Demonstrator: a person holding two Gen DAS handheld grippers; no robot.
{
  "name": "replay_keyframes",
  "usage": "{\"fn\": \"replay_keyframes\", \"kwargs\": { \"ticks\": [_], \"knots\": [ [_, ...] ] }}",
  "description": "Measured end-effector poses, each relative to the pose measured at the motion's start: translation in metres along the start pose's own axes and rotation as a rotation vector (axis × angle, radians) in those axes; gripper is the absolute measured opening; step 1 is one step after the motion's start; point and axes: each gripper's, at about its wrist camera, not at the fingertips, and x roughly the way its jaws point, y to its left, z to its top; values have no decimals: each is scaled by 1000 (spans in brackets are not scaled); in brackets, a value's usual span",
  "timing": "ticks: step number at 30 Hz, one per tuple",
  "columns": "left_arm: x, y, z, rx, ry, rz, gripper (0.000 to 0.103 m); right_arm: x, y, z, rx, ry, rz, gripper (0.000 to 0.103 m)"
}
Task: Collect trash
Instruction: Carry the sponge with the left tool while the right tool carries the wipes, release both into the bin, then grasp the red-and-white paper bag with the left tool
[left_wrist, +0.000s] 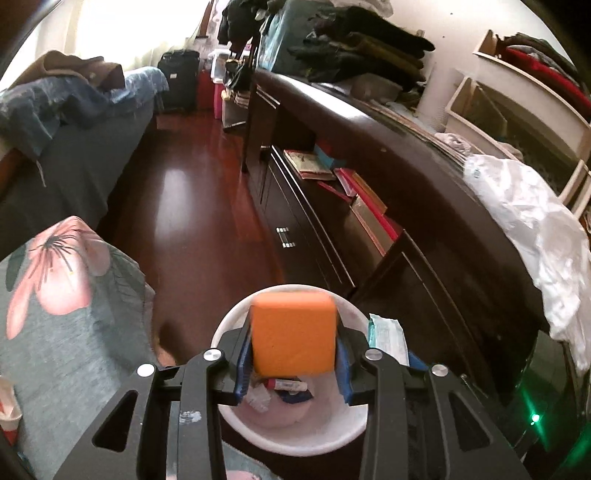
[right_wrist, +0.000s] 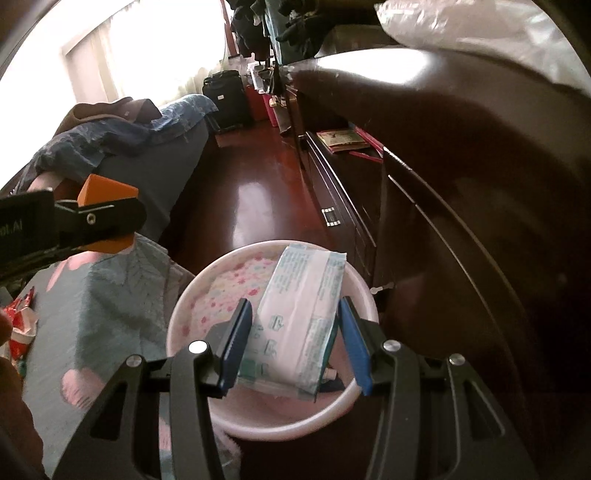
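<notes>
My left gripper (left_wrist: 293, 349) is shut on an orange sponge block (left_wrist: 293, 332) and holds it right above a white round trash bin (left_wrist: 295, 432) on the floor. Small scraps (left_wrist: 288, 387) lie in the bin's bottom. The same gripper and orange block (right_wrist: 105, 194) show at the left of the right wrist view. My right gripper (right_wrist: 293, 332) is shut on a white and teal wet-wipe packet (right_wrist: 295, 325), held over the bin's (right_wrist: 273, 424) pink inside. The packet's edge (left_wrist: 388, 336) also shows in the left wrist view.
A dark wooden cabinet (left_wrist: 369, 236) with books (left_wrist: 354, 192) runs along the right. A white plastic bag (left_wrist: 532, 229) lies on its top. A bed with a floral blanket (left_wrist: 66, 295) is at the left. Red wrappers (right_wrist: 20, 325) lie on the blanket.
</notes>
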Motion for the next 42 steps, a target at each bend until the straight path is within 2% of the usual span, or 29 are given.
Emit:
{"fn": "replay_keyframes", "kwargs": {
  "ticks": [1, 3, 5, 9, 12, 17, 20, 24, 33, 36, 42],
  "knots": [
    [4, 2, 2, -7, 4, -5, 44, 5, 0, 1, -5, -4, -10, 51],
    [8, 5, 4, -18, 1, -5, 61, 12, 0, 0, -23, 0, -29, 51],
    [9, 8, 7, -28, -11, 6, 70, 19, 0, 0, -27, -2, -33, 59],
    [3, 15, 8, -44, -34, 11, 76, 21, 0, -4, -28, -2, -38, 66],
    [-6, 22, 6, -63, -41, 29, 77, 17, 2, -6, -23, 5, -31, 70],
    [-32, 32, -5, -82, -73, 93, 91, 0, 11, -13, -29, 12, -17, 79],
    [-56, 40, -17, -81, -101, 150, 95, -15, 21, -18, -48, 12, -6, 84],
    [-83, 56, -33, -84, -121, 243, 97, -35, 40, -23, -89, 12, 8, 86],
    [-141, 129, -72, -186, -127, 484, 99, -85, 102, -36, -203, -11, 110, 91],
    [-142, 157, -75, -227, -104, 520, 99, -96, 125, -39, -246, -18, 146, 93],
    [-101, 203, -73, -271, 14, 572, 99, -109, 164, -45, -327, -25, 194, 93]
  ]
}}
